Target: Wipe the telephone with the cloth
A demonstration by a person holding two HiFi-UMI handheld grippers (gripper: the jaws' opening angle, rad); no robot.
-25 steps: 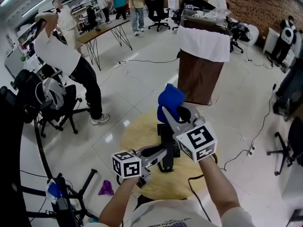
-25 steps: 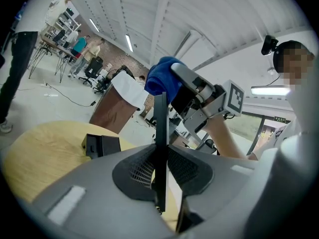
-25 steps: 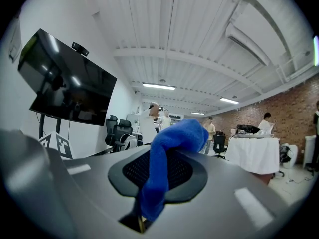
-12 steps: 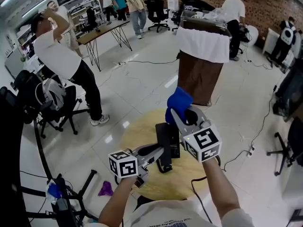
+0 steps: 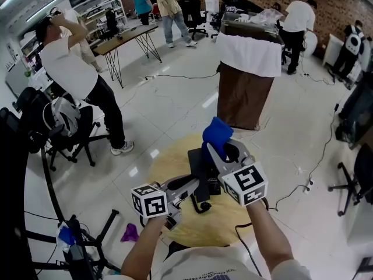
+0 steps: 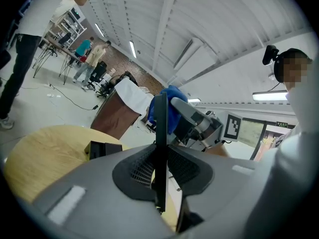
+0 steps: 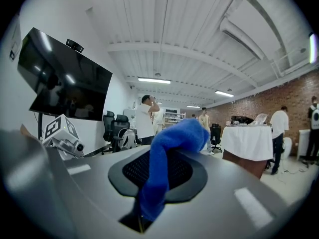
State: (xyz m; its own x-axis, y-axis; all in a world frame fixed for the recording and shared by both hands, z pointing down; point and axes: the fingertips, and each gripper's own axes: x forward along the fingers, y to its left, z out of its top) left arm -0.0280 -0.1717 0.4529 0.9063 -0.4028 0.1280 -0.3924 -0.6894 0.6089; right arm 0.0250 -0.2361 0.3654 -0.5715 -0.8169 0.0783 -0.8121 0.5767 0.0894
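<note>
There are two claws, the left claw and the right claw. There is one blue cloth, one black telephone and one round wooden surface. One white-draped stand and one purple rag are on the floor, and at least four people are in the room.

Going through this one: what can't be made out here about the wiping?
- Head view: whether the cloth touches the telephone; the right gripper covers that spot.
- Left gripper view: the telephone's face; it stands edge-on between the jaws of the left gripper.
- Right gripper view: the telephone is out of frame; the view points over the held cloth, away from it.
</note>
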